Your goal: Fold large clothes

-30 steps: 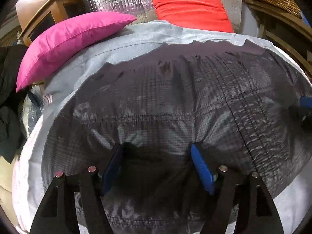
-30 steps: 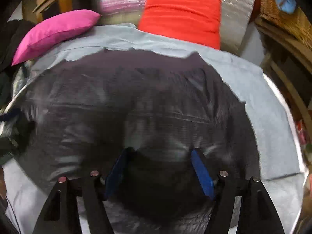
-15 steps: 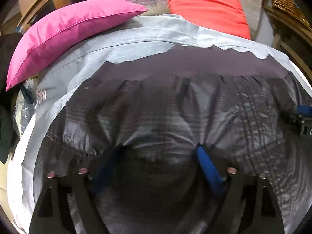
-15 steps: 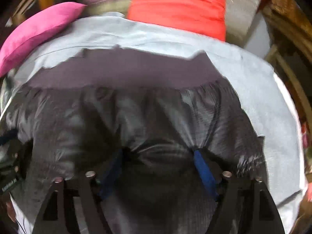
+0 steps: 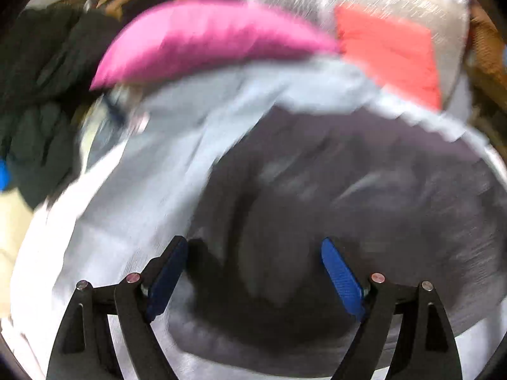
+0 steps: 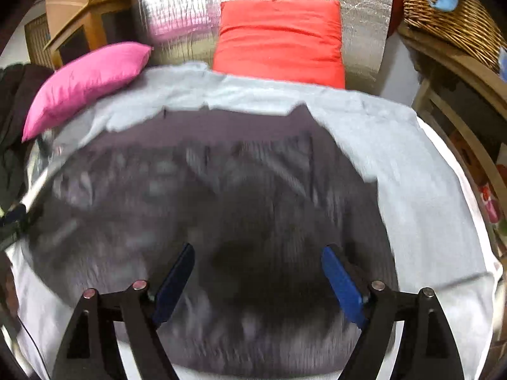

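Both tools swung leftward; dark garment (image 6: 202, 209) lies under right tool (image 6: 258, 253).

The left gripper (image 5: 253, 269) is showing two black angular finger arms with triangular cutouts, each carrying a blue ribbed pad (image 5: 342, 280) and round silver pins. The right gripper (image 6: 256, 272) is showing matching black arms, blue pads (image 6: 342, 285) and silver pins.

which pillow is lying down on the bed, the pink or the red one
The pink pillow: it lies on the left of the grey sheet. The red pillow stands upright against the silver backing.
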The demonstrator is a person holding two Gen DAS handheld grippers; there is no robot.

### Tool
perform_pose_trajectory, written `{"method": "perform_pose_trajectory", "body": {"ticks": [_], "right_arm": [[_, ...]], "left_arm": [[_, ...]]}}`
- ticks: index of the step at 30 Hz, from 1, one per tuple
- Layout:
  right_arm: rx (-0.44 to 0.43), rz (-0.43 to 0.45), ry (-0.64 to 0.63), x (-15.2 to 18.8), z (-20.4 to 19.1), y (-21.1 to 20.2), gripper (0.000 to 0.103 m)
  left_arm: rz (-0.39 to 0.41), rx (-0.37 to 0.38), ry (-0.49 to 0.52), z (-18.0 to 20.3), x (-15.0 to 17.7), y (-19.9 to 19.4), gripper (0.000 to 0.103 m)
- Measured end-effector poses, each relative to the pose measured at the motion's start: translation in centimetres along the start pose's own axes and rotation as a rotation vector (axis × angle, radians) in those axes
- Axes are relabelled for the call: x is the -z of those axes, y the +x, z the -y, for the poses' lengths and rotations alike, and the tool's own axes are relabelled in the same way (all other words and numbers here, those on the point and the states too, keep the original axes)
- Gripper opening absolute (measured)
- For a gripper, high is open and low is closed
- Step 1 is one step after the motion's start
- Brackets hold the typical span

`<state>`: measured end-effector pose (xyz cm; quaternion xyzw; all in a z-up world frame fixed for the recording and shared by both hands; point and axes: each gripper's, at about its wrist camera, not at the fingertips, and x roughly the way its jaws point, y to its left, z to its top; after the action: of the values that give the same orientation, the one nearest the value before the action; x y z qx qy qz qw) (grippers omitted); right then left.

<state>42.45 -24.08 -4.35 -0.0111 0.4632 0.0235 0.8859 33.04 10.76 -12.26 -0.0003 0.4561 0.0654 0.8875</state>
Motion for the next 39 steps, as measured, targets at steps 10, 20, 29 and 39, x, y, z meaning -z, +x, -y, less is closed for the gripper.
{"method": "perform_pose_trajectory", "body": {"ticks": [10, 20, 29, 39], "right_arm": [[0.075, 0.015, 0.012, 1.5, 1.2, -2.7, 0.087], [0.058, -0.027, 0.154, 4.1, 4.5, -2.7, 0.095], [-0.008, 0.05, 0.138, 5.4, 3.3, -6.0, 0.095], [-0.022, 0.054, 0.047, 4.2, -2.0, -3.3, 0.095]], "left_arm": [[0.092, -0.043, -0.075, -2.0, 2.1, -4.0, 0.091], [0.011, -0.076, -0.099, -3.0, 3.2, -3.5, 0.092], [0.022, -0.067, -0.099, -3.1, 4.7, -5.4, 0.091], [0.013, -0.049, -0.109, -3.2, 5.0, -4.9, 0.091]]}}
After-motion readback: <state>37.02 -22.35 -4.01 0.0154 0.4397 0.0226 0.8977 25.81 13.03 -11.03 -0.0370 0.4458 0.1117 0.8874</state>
